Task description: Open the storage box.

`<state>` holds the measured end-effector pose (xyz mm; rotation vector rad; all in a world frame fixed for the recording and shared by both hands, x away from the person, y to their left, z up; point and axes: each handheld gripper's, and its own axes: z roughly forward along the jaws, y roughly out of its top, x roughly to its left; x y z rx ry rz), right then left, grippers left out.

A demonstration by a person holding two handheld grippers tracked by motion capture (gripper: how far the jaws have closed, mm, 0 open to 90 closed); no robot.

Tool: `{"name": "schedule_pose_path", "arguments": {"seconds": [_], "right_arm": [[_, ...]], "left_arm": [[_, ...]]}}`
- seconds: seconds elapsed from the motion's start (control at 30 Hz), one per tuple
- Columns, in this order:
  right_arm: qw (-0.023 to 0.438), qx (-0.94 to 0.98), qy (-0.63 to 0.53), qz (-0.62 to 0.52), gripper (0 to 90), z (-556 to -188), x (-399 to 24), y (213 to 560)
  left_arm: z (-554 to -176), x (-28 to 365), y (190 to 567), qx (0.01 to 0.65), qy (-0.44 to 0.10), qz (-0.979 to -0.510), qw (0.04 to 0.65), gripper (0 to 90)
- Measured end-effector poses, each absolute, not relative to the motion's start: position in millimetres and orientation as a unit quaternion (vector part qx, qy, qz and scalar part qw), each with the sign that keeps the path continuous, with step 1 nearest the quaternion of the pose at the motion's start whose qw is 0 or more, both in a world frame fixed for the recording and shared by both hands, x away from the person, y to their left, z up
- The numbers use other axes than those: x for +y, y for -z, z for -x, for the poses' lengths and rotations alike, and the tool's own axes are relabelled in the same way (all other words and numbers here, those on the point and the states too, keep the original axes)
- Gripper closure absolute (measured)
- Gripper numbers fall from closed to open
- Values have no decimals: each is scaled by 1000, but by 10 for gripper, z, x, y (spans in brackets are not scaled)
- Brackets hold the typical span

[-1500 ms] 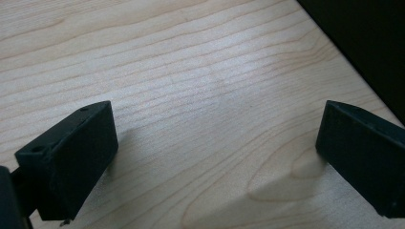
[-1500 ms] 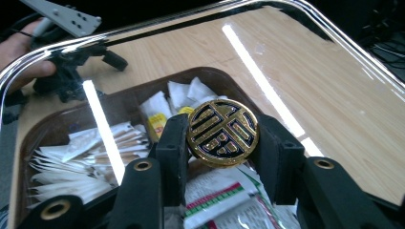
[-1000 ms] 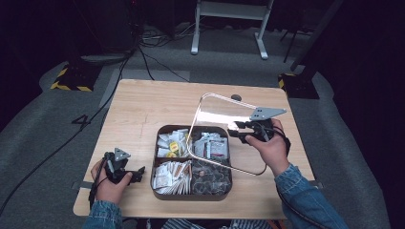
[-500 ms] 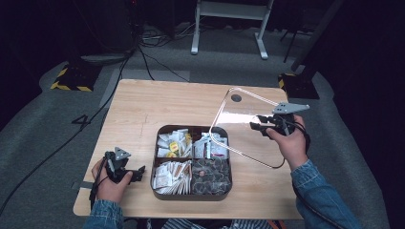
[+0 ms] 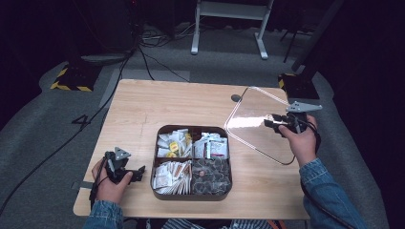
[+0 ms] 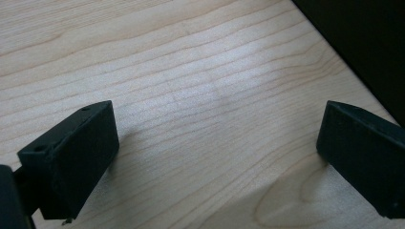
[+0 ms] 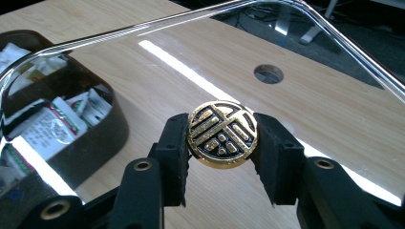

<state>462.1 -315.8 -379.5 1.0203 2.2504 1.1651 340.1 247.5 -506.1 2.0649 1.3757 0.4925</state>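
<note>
Lid [image 5: 258,121] removal is done: your right gripper [image 7: 222,136] stands clamped on its gold knob [image 7: 222,133], holding the clear cover over bare table [image 5: 157,105], right of the open box [image 5: 192,162]. Set-down remains. Your left gripper [image 6: 210,138] rests spread and empty.

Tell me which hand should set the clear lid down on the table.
Right. Its gripper already clamps the lid's gold knob, holding the lid tilted over bare table right of the tray. The left gripper sits open and empty at the table's near left corner, far from the lid.
</note>
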Motion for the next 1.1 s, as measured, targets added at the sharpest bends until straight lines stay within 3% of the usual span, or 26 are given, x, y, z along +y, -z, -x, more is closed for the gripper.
{"name": "schedule_pose_path", "arguments": {"seconds": [0.63, 1.1], "right_arm": [[214, 776, -398, -440, 582, -4937, -3541, 4236], [216, 775, -373, -463, 582, -5070, -3586, 4548]], "left_arm": [[-3406, 2469, 5062, 520, -187, -777, 301, 8], [-3410, 2464, 5064, 521, -186, -776, 302, 6]]}}
